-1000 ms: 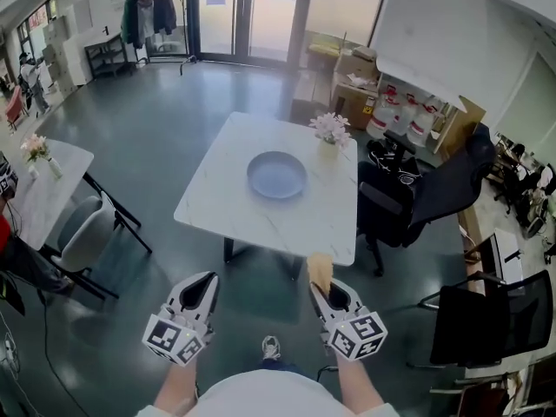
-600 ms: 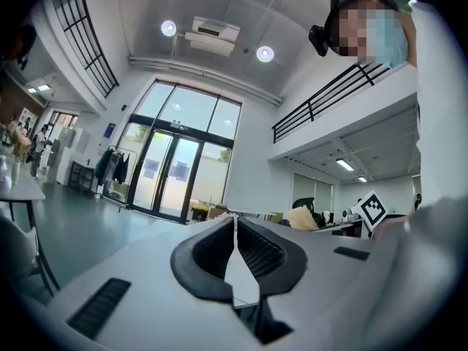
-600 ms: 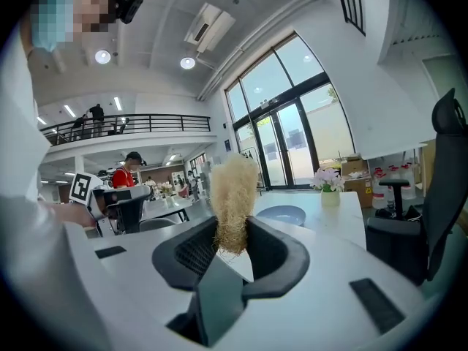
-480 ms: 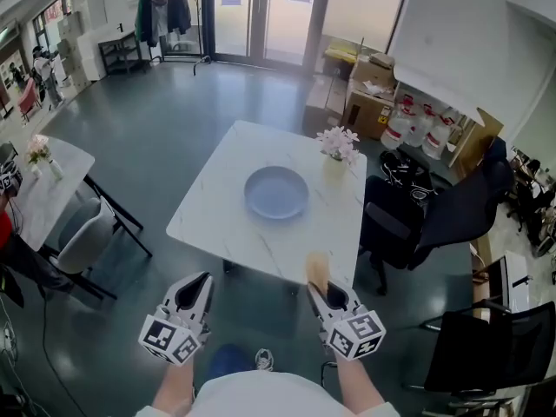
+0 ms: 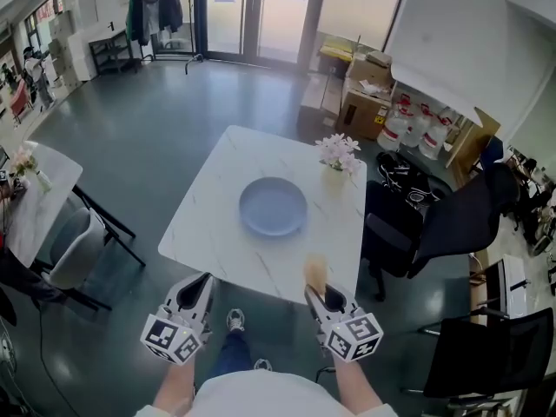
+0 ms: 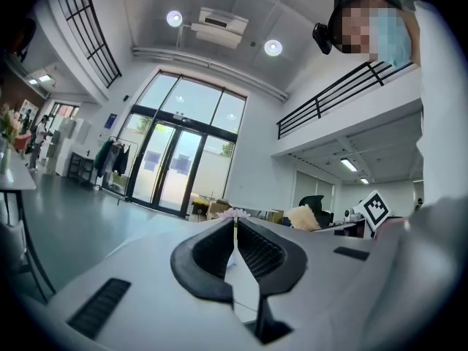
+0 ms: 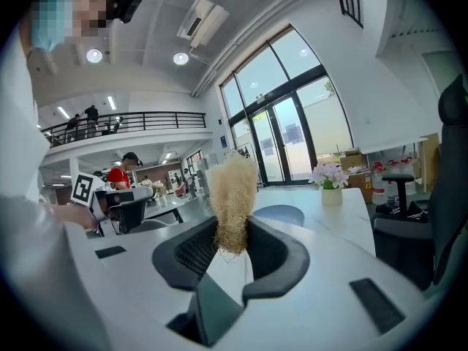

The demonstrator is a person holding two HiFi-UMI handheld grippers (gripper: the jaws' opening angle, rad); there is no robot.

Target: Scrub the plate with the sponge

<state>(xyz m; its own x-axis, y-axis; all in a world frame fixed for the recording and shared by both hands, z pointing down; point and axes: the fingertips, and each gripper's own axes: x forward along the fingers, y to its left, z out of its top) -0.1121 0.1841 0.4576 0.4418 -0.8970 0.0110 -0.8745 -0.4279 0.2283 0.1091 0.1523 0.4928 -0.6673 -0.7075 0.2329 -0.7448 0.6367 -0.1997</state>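
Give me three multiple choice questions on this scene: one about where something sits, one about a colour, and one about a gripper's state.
1. Where is the plate?
A. on the table
B. on a chair
C. on the floor

2. What colour is the plate?
A. red
B. pale blue
C. green

3. What state is the right gripper in?
A. open and empty
B. shut on the sponge
C. shut on the plate

Answers:
1 A: it lies mid-table, near the flowers.
2 B: the head view shows it pale blue.
3 B: the jaws clamp the sponge's lower end.
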